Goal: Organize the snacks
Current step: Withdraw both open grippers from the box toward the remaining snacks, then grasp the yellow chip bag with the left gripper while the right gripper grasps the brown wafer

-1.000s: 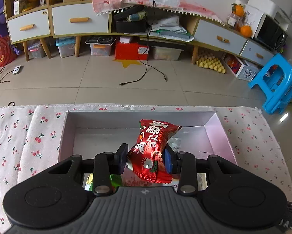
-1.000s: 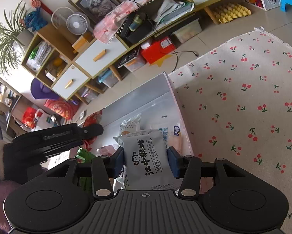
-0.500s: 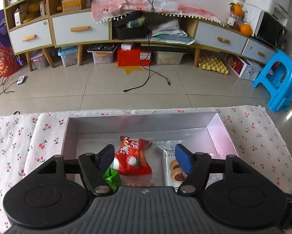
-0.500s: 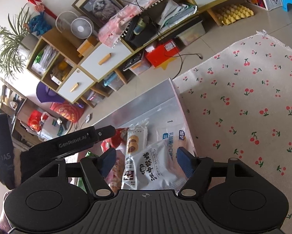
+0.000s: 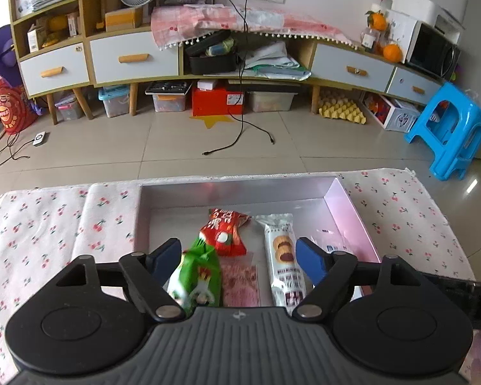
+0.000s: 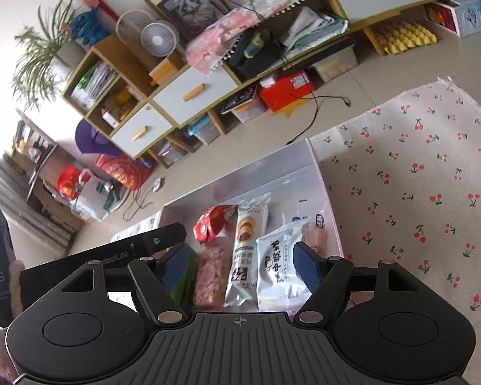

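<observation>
Both grippers stand over the near end of the silver tray point(image 5: 347, 205) on the cherry-print table cloth point(image 5: 47, 224). The left gripper point(image 5: 238, 256) and the right gripper point(image 6: 240, 264) have each just been opening; their jaws now stand wide and the pads press on nothing, the packets lying loose in the tray below them. Inside the tray, reckoned from its left wall: a green packet point(image 5: 197, 276) nearest that wall, a red packet point(image 5: 222, 231) beyond it toward the far wall, a pink clear-wrapped bar point(image 5: 240, 284), a long white biscuit sleeve point(image 5: 283, 256), then a white pouch point(image 6: 280, 266) nearest the right wall (seen in the right wrist view only). All appear light, soft film packs, likely slippery and easily crushed; the biscuits are judged fragile. Any further pick would best take the flat body across its short width, or the crimped end seal, with gentle closure. Spare room remains along the tray's far wall.
</observation>
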### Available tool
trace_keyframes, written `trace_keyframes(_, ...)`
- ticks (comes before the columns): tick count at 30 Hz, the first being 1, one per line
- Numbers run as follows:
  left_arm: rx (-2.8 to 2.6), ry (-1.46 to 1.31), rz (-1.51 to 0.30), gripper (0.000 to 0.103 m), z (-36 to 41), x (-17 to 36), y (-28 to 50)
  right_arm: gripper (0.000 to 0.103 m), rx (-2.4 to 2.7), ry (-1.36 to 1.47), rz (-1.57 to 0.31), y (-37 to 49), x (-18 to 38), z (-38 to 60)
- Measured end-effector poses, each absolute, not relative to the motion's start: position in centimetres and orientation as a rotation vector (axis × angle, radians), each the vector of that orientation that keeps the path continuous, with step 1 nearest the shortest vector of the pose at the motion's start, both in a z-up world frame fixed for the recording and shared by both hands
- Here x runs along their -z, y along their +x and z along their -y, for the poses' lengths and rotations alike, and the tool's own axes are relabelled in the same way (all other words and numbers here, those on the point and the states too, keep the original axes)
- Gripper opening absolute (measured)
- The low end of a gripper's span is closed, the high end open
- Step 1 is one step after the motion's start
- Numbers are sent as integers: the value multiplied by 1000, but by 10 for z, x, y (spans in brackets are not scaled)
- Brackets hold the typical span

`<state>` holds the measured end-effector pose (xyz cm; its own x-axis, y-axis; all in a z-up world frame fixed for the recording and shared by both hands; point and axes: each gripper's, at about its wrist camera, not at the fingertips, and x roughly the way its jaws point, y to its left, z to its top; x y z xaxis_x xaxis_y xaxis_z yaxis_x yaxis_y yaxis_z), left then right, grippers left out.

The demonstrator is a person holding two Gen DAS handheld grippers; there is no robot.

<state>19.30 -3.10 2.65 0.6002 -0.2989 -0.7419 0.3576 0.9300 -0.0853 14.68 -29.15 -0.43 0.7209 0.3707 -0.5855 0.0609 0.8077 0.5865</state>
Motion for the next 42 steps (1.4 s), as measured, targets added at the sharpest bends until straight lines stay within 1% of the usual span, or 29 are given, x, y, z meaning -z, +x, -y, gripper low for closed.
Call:
trace_keyframes(2, 388, 74, -844, 80, 27, -29, 185, 78, -188, 597, -760, 142, 0, 290)
trace_keyframes(3, 391, 76, -842, 83, 24, -30, 181, 78, -191, 584, -763, 139, -2, 288)
trace_keyframes(8, 398, 81, -843, 89, 15, -30, 163, 79, -187, 512, -789, 127, -6, 284)
trace_keyframes(11, 390, 87, -851, 90, 11, -28, 155, 83, -174, 487, -813, 119, -5, 284)
trace_keyframes(18, 383, 85, -881, 95, 1, -17, 133, 85, -148, 412, -870, 102, 0, 280)
trace_keyframes(22, 373, 71, -890, 96, -7, -9, 124, 85, -129, 394, -906, 96, 6, 279)
trace_keyframes(26, 377, 70, -850, 97, -17, 3, 111, 85, -102, 384, -930, 94, 12, 282)
trace_keyframes(31, 380, 171, -844, 97, -18, 16, 107, 85, -70, 361, -957, 94, 22, 288)
trace_keyframes(37, 419, 156, -887, 97, -19, 26, 110, 85, -17, 370, -1007, 101, 37, 295)
trace_keyframes(42, 486, 174, -855, 96, -7, 31, 104, 85, -5, 394, -1033, 104, 44, 296)
